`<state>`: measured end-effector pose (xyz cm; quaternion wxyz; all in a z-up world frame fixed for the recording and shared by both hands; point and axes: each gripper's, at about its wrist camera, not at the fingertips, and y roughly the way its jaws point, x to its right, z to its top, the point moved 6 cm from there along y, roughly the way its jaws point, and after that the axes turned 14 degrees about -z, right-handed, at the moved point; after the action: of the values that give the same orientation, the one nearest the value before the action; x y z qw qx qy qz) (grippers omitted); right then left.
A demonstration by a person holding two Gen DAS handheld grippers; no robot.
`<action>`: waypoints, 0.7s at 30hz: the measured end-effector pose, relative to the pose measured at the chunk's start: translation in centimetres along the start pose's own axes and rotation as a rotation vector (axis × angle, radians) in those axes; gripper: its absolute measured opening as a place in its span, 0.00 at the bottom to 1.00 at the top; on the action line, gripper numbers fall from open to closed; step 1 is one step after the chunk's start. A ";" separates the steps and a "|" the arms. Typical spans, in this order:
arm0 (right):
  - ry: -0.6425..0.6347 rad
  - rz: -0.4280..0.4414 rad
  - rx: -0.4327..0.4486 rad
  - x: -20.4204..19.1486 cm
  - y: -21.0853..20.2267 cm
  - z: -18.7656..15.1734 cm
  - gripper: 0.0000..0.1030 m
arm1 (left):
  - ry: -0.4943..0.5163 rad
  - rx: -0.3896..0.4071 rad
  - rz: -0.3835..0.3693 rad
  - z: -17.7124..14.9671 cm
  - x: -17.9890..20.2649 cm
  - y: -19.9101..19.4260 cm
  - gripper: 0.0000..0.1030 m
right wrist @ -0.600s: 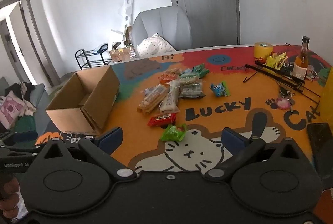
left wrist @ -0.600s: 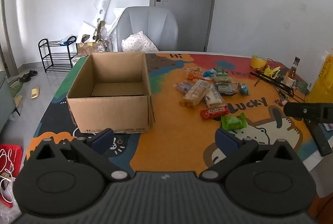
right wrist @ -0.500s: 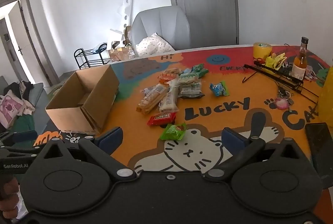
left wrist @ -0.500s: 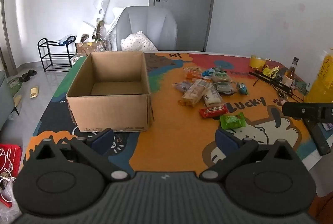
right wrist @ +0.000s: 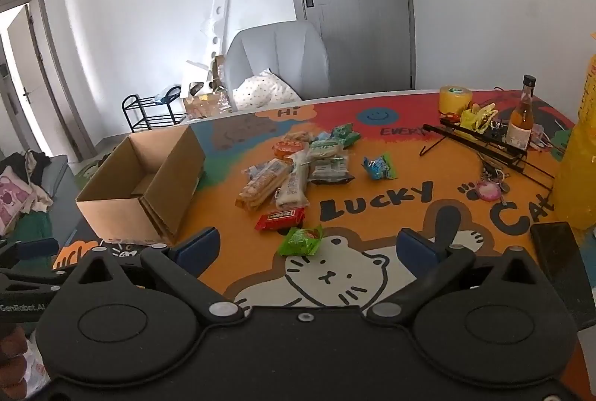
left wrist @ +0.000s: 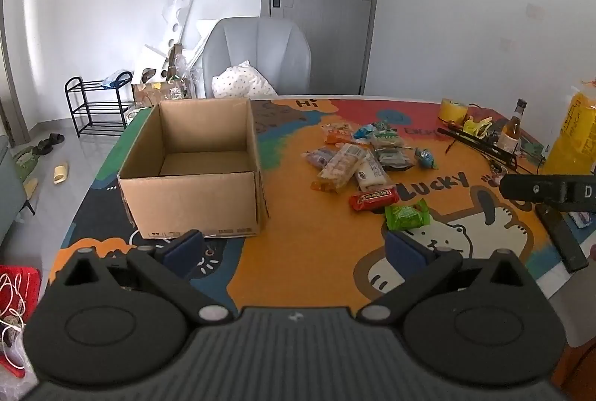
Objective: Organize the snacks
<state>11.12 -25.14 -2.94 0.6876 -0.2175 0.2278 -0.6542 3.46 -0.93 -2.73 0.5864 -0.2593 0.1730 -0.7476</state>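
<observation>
An open, empty cardboard box (left wrist: 193,170) stands on the left of the cartoon-print table; it also shows in the right wrist view (right wrist: 145,188). A pile of wrapped snacks (left wrist: 357,162) lies to its right, with a red bar (left wrist: 374,198) and a green packet (left wrist: 406,214) nearest me. In the right wrist view the pile (right wrist: 294,170), the red bar (right wrist: 281,217) and the green packet (right wrist: 301,240) show too. My left gripper (left wrist: 296,246) is open and empty, above the table's near edge. My right gripper (right wrist: 307,246) is open and empty, just short of the green packet.
A blue candy (right wrist: 379,167) lies apart from the pile. A bottle (right wrist: 521,121), a yellow tape roll (right wrist: 455,99), a black wire rack (right wrist: 488,147), keys (right wrist: 490,188) and a yellow bag (right wrist: 581,147) crowd the right side. A grey chair (left wrist: 257,65) stands behind the table.
Both grippers have drifted slightly; the view has shifted a little. Nothing on the table has moved and both grippers stay open.
</observation>
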 end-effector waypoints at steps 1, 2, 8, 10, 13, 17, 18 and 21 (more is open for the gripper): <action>0.007 0.007 0.000 0.0 0.0 0.0 1.00 | -0.003 0.001 -0.002 0.0 0.0 0.0 1.00; 0.008 0.009 0.003 -0.1 -0.2 0.0 1.00 | -0.006 0.003 -0.001 0.0 -0.1 -0.1 1.00; -0.004 0.007 0.006 -0.5 -0.2 0.0 1.00 | -0.013 0.017 0.006 0.1 -0.6 -0.5 1.00; -0.006 0.006 0.005 -0.5 -0.2 0.1 1.00 | -0.017 0.018 0.009 0.1 -0.7 -0.6 1.00; -0.006 0.006 0.002 -0.4 -0.2 0.1 1.00 | -0.025 0.015 0.012 0.1 -1.0 -0.6 1.00; -0.010 0.007 0.007 -0.5 -0.4 0.0 1.00 | -0.023 0.017 0.013 0.1 -1.0 -0.8 1.00; -0.012 0.008 0.007 -0.5 -0.4 0.0 1.00 | -0.022 0.016 0.015 0.1 -0.9 -0.8 1.00; -0.016 0.006 0.007 -0.5 -0.4 -0.1 1.00 | -0.022 0.019 0.014 0.1 -0.9 -0.8 1.00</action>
<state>10.69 -24.64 -2.76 0.6923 -0.2197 0.2204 -0.6510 3.04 0.14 -2.40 0.5959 -0.2609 0.1613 -0.7421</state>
